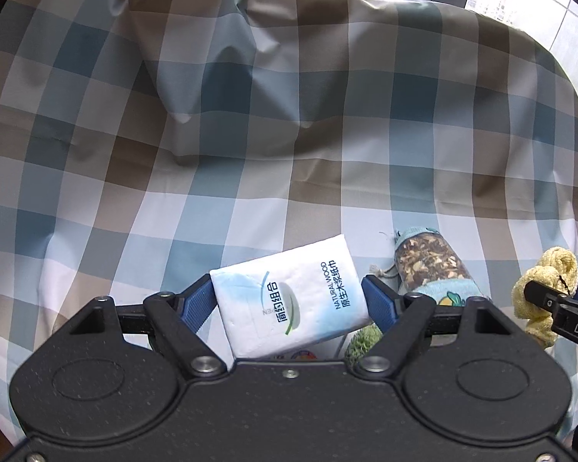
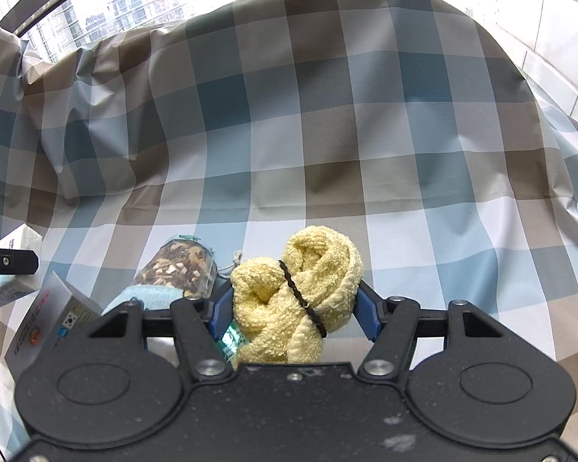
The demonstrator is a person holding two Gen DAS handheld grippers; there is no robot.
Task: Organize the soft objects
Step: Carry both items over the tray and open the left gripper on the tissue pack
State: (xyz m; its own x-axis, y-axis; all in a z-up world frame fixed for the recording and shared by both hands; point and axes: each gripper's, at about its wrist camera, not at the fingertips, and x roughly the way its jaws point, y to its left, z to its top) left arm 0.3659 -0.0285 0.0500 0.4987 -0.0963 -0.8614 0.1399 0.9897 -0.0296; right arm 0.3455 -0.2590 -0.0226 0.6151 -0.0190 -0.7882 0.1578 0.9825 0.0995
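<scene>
A white and pale blue tissue pack (image 1: 289, 300) hangs tilted above the checked cloth (image 1: 289, 134), with my left gripper (image 1: 287, 279) shut on it, blue pads pressed on its two short sides. In the right wrist view the pack (image 2: 15, 265) shows at the far left. A rolled yellow towel (image 2: 300, 292), tied with a black band, sits between the blue pads of my right gripper (image 2: 294, 288), which is shut on it. The towel (image 1: 547, 288) also shows at the right edge of the left wrist view.
A clear pouch of dried brown bits with a light blue cloth end (image 1: 429, 265) (image 2: 181, 269) lies on the cloth between the two grippers. A silver box (image 2: 54, 319) lies at the left, a green fuzzy thing (image 1: 362, 340) under the pack. Windows stand behind the draped cloth.
</scene>
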